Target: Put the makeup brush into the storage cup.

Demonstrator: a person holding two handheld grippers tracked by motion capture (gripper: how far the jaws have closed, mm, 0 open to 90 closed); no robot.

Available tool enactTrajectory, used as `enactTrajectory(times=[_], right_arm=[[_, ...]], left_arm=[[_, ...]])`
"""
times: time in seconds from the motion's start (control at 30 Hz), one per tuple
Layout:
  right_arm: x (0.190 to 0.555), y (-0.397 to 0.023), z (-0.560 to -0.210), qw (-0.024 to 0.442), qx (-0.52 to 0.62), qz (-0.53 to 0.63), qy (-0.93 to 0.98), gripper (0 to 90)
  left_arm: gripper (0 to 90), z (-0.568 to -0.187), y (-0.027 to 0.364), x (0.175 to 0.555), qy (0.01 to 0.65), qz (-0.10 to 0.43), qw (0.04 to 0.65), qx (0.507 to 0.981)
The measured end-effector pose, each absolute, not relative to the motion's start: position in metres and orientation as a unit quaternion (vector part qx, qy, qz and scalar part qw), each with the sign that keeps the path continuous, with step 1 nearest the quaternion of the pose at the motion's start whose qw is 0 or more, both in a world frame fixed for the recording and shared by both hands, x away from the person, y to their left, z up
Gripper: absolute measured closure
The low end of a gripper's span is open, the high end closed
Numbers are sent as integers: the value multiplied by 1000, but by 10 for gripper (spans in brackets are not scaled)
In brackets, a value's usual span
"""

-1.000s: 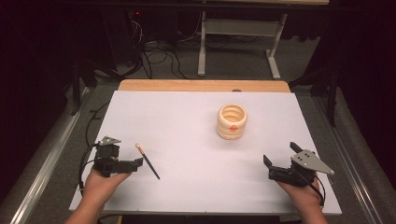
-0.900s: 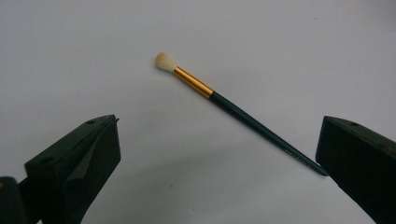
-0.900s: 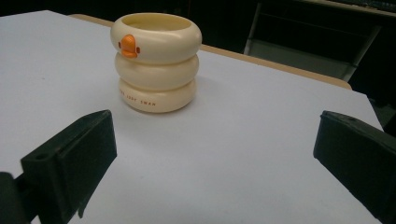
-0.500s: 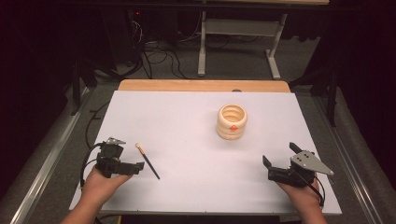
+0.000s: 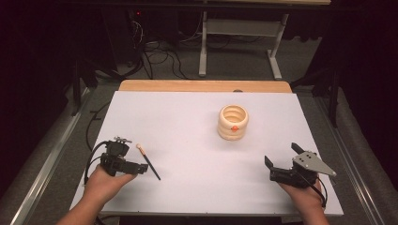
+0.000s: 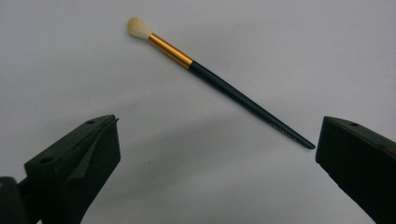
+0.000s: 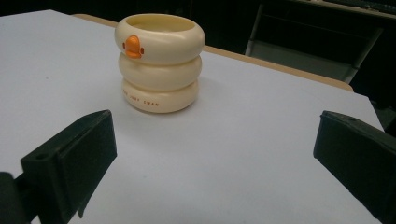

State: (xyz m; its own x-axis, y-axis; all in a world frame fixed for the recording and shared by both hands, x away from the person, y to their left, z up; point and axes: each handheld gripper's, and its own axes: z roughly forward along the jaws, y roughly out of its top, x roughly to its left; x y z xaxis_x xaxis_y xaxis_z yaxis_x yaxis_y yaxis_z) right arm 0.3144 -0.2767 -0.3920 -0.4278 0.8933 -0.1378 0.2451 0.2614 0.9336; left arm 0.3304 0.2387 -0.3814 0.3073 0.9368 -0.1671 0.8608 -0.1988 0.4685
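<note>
A make-up brush [image 5: 149, 162] lies on the white table sheet [image 5: 187, 117] at the front left, its dark handle, gold ferrule and pale bristle tip [image 6: 138, 26] all in view. My left gripper [image 5: 133, 161] hovers just left of it, open, and the brush [image 6: 219, 79] lies ahead between the two jaws, untouched. A cream ringed holder with an orange duck beak [image 5: 233, 123] stands upright right of centre. My right gripper [image 5: 280, 155] is open at the front right and faces the holder [image 7: 159, 65] from a distance, with nothing in it.
A wooden table edge [image 5: 202, 86] runs along the back of the sheet. Behind it are metal desk legs [image 5: 202, 47] and floor cables [image 5: 159, 51] in the dark. A metal rail [image 5: 51, 154] runs along the left side.
My left gripper has edged slightly right toward the brush. The right gripper, brush and holder have not moved.
</note>
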Motion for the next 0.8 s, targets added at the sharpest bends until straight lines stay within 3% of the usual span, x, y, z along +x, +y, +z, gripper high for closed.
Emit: enactTrajectory(times=[0.8], right_arm=[[314, -275, -391, 354, 396, 460, 711, 8]], left_arm=[[7, -378, 221, 348, 605, 31, 194, 772]])
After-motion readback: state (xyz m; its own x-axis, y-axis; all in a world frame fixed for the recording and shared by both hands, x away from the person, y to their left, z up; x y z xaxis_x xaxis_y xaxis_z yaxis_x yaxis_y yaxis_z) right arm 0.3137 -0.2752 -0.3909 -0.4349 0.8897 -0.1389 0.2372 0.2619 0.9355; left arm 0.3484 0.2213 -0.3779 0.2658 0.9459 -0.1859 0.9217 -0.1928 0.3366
